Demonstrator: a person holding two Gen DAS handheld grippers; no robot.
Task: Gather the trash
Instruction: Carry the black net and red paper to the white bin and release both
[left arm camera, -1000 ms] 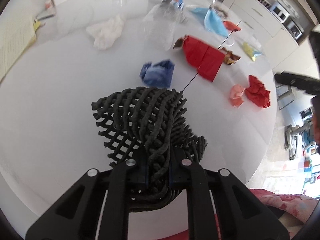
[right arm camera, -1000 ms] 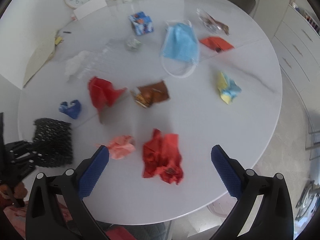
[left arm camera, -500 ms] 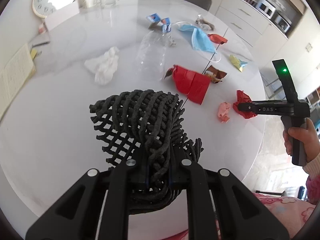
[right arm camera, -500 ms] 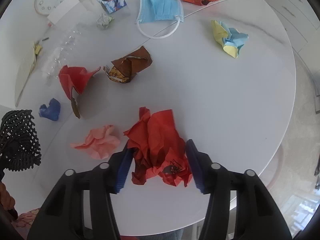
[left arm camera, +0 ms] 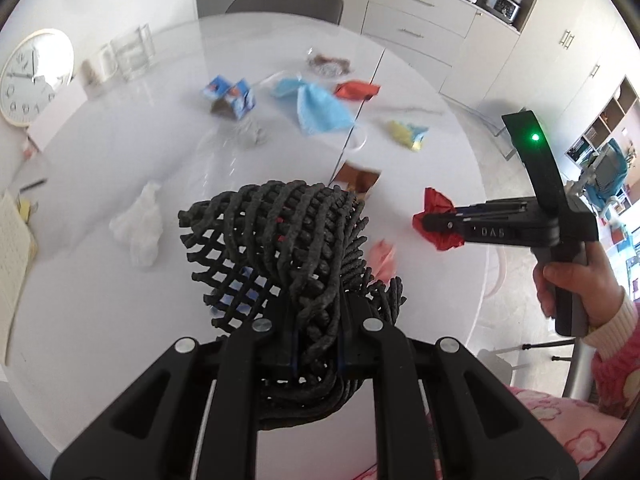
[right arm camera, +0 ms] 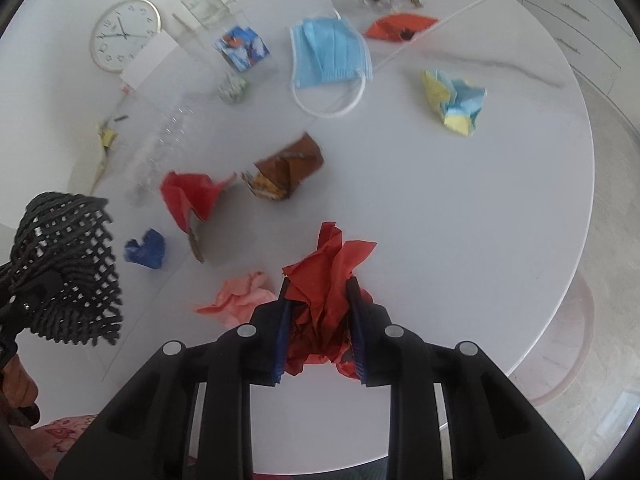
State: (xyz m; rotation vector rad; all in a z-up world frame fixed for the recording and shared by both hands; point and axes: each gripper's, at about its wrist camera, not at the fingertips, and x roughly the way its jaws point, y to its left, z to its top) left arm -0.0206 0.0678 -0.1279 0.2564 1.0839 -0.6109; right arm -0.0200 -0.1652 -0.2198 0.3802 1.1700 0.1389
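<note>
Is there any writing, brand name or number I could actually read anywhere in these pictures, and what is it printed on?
"DAS": on the side of the right hand-held gripper, printed upside down in the left wrist view.
"1" to "12": hour numbers on the wall clock lying on the table.
Blue printed carton: picture only, any words too blurred to read.
Brown snack wrapper: print too small to read.

Wall clock (right arm camera: 124,35) (leaning), glass jar (right arm camera: 207,7)
</note>
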